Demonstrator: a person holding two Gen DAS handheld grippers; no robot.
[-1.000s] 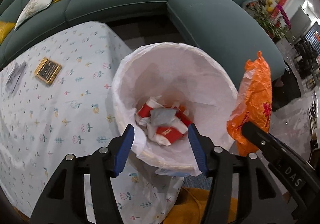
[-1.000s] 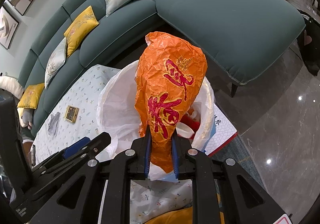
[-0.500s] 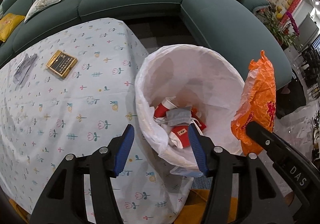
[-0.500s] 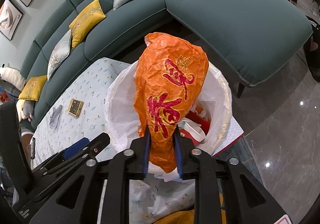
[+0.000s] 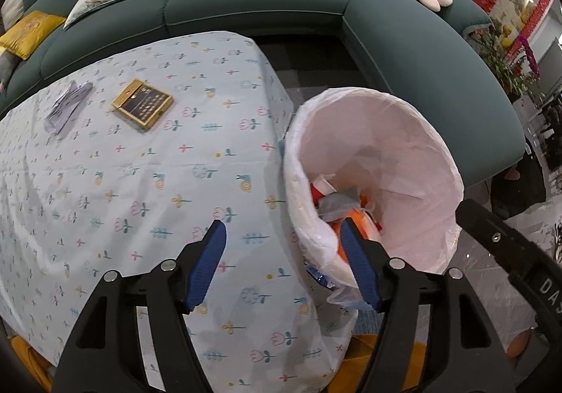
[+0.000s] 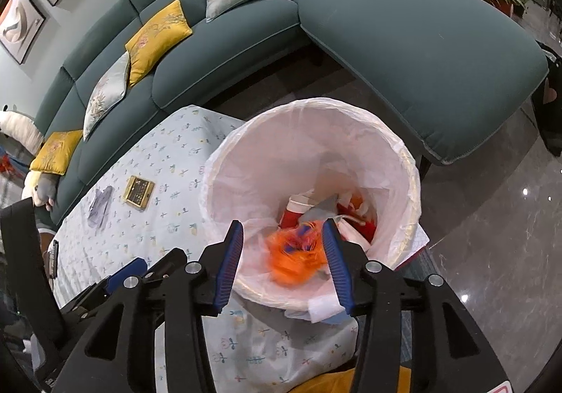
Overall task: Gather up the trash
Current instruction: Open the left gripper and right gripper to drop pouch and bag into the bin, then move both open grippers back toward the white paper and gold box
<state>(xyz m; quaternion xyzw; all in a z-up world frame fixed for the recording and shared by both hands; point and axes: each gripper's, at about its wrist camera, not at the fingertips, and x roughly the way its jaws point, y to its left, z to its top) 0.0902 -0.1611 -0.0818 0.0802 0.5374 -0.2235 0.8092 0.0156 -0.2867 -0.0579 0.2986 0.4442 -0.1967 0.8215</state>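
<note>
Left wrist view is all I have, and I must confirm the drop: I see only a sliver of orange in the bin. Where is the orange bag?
Observer: The right wrist view shows the orange bag inside the bin, blurred, above the other trash.
Operator: Is the right claw gripping it?
Observer: No. The right claw is open; its jaws have just been opening, and the pads stand clear of the bag.
Operator: Anything around the bin that I miss?
Observer: A flat red-edged thing pokes out from under the bin on its floor side.
</note>
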